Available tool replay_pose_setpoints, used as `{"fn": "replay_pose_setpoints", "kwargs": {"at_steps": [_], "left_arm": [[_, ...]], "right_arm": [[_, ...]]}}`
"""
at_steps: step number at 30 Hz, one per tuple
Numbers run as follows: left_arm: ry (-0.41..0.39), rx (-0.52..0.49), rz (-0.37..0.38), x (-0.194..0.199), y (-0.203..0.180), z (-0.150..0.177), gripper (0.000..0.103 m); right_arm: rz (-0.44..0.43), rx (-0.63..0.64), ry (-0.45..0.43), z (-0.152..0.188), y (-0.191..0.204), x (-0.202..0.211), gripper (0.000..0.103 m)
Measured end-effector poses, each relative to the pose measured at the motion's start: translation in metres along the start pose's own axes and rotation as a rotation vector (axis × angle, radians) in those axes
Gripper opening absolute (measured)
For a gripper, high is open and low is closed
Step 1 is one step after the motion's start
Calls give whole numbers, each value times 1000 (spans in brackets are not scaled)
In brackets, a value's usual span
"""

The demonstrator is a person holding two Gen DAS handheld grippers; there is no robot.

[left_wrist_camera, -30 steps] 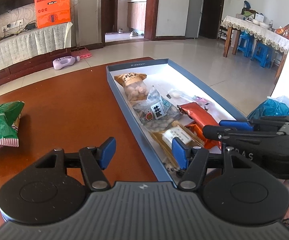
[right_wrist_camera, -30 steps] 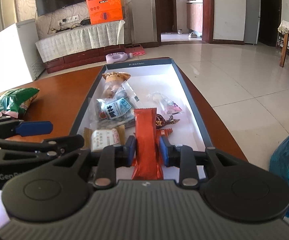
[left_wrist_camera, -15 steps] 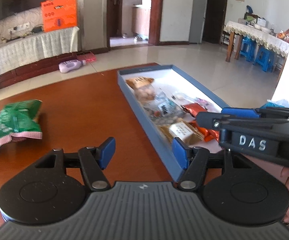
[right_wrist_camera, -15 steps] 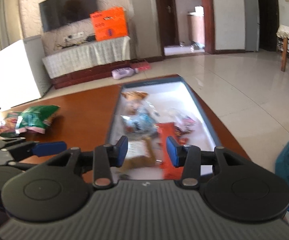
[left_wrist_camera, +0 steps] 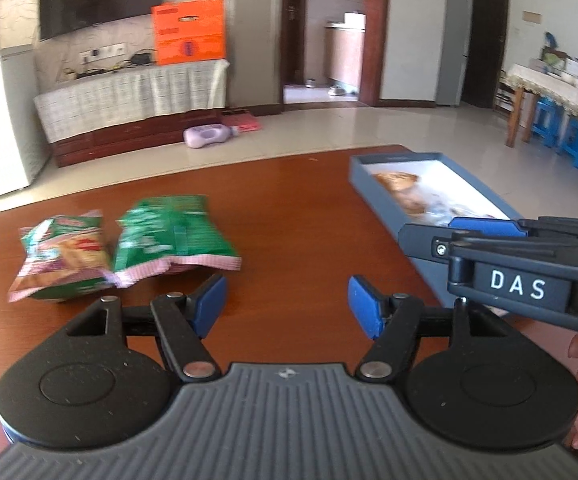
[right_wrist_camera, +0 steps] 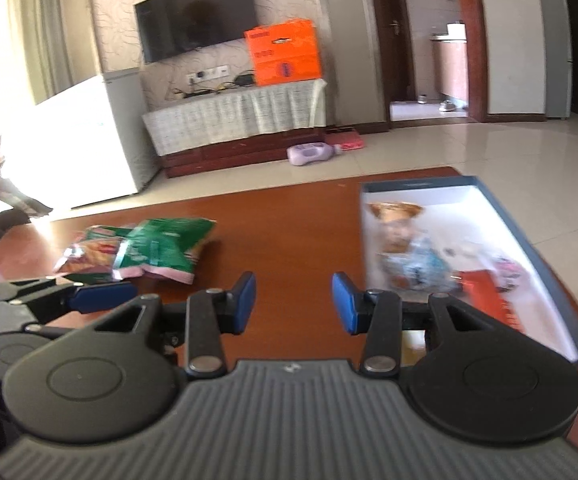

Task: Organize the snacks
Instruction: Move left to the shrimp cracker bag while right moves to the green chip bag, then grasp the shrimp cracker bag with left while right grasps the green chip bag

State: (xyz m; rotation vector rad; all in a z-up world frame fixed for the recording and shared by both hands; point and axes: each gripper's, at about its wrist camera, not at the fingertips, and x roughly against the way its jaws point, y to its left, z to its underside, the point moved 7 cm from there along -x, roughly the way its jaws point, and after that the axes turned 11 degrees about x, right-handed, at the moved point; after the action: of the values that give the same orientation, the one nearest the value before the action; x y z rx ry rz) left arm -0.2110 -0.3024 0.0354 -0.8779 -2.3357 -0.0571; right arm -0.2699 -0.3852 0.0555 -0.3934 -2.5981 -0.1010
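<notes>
Both claws [left_wrist_camera: 285, 304] [right_wrist_camera: 293, 304] gape wide, empty.

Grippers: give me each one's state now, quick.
Left gripper: open, holding nothing.
Right gripper: open, holding nothing; its jaws have just been opening.

We note a wooden table [left_wrist_camera: 297, 208]; two green snack bags [left_wrist_camera: 173, 236] ahead-left of the left gripper [left_wrist_camera: 287, 306], blue box [right_wrist_camera: 537, 256] ahead-right.

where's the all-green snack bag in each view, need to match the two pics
Left wrist view: the green snack bag lies left of centre on the wooden table, right of a red-and-green bag.
Right wrist view: it lies left of centre, overlapping that other bag.
Shared landmark: the orange box beside the TV.
</notes>
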Motion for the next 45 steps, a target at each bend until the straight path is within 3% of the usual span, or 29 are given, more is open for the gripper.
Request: {"fn": "replay_pose_setpoints", "kwargs": {"at_steps": [11,19,23,26,27,29,42,45], "left_arm": [[-72,136,-155,16,117,-28,72],[-105,189,-217,15,170,-44,73],[-94,219,-229,5,187,-49,73],[-103,217,-244,-3,200,-56,75],[-109,221,-244,-5,203,-58,77],[-111,243,-235,-12,211,-62,81],[-17,251,-222,-66,227,-55,81],[-15,252,-215,-71,227,-53,81]], "right_arm": [[-43,-33,-58,-24,54,-27,45],[-52,-3,-54,-29,84,-59,45],[-49,3,-53,-31,93,-73,45],[-36,-3,-71,-34,98,-80,68],[-38,-4,-76,-35,100,-84,70],[-51,2,-74,-37,104,-91,70],[-32,31,8,-37,124,-141,70],[-16,35,24,-37,129,-151,74]]}}
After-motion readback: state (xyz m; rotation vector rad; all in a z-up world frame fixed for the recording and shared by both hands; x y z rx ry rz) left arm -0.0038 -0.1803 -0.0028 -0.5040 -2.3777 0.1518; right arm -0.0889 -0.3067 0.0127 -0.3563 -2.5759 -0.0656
